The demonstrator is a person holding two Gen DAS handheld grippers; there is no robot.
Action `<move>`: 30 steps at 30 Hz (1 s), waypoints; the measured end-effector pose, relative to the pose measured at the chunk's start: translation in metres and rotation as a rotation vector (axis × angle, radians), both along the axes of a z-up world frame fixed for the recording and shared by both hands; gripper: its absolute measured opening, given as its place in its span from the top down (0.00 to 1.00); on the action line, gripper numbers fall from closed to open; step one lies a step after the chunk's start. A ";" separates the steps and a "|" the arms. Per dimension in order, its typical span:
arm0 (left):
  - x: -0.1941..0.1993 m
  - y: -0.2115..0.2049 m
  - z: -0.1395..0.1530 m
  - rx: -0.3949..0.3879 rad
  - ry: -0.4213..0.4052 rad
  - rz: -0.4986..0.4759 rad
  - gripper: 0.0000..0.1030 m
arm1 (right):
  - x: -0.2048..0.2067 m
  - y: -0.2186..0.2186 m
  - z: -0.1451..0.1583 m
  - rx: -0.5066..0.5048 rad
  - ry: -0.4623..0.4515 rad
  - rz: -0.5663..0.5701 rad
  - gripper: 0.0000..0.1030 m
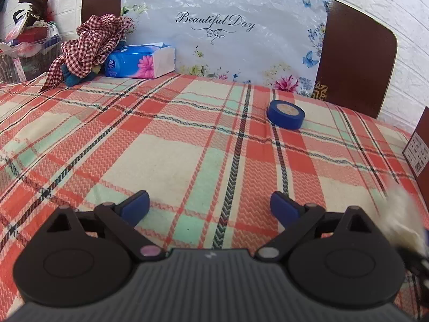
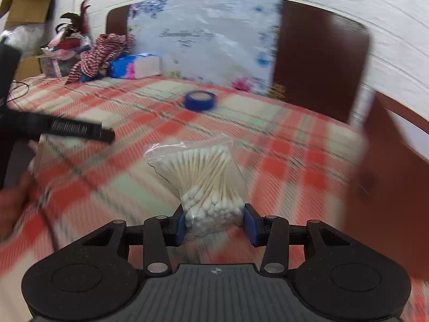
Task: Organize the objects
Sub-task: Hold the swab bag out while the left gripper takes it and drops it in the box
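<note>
My right gripper (image 2: 215,224) is shut on a clear bag of cotton swabs (image 2: 207,177), held above the plaid tablecloth (image 2: 281,145). The bag shows as a white blur at the right edge of the left wrist view (image 1: 402,217). My left gripper (image 1: 209,209) is open and empty, low over the cloth (image 1: 161,145). A blue tape roll (image 1: 285,114) lies on the cloth ahead and right of it; it also shows in the right wrist view (image 2: 200,99).
A brown cardboard box (image 2: 394,187) stands at the right, also at the left view's right edge (image 1: 419,147). A tissue pack (image 1: 140,61), a checked cloth (image 1: 91,45) and a floral board (image 1: 228,32) stand at the back. My left gripper's body (image 2: 67,128) is at left.
</note>
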State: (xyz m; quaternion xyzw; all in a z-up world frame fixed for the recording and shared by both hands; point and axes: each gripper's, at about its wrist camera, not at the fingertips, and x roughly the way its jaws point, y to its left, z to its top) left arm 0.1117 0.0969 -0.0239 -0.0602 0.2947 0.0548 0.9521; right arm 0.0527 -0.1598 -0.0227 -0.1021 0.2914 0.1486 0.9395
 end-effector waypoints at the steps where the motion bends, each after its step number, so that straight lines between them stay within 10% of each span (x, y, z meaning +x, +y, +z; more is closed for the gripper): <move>1: 0.001 -0.004 0.001 0.022 0.014 -0.002 0.05 | -0.016 -0.009 -0.002 -0.005 0.000 -0.036 0.58; 5: -0.010 -0.044 0.013 -0.006 0.046 -0.133 0.06 | -0.079 -0.054 -0.001 -0.051 -0.033 -0.173 0.52; 9: -0.027 -0.116 0.038 -0.180 0.058 -0.442 0.08 | -0.108 -0.072 0.000 -0.056 -0.055 -0.232 0.37; 13: -0.046 -0.188 0.047 -0.170 0.108 -0.748 0.07 | -0.108 -0.080 -0.001 -0.017 -0.039 -0.241 0.36; 20: -0.037 -0.208 0.015 -0.229 0.270 -0.714 0.07 | -0.079 -0.079 -0.001 0.040 0.020 -0.209 0.33; 24: -0.045 -0.218 0.021 -0.237 0.269 -0.769 0.37 | -0.067 -0.072 -0.001 0.049 0.015 -0.187 0.50; 30: -0.075 -0.228 0.080 -0.165 0.047 -0.832 0.38 | -0.100 -0.074 0.021 0.061 -0.253 -0.210 0.56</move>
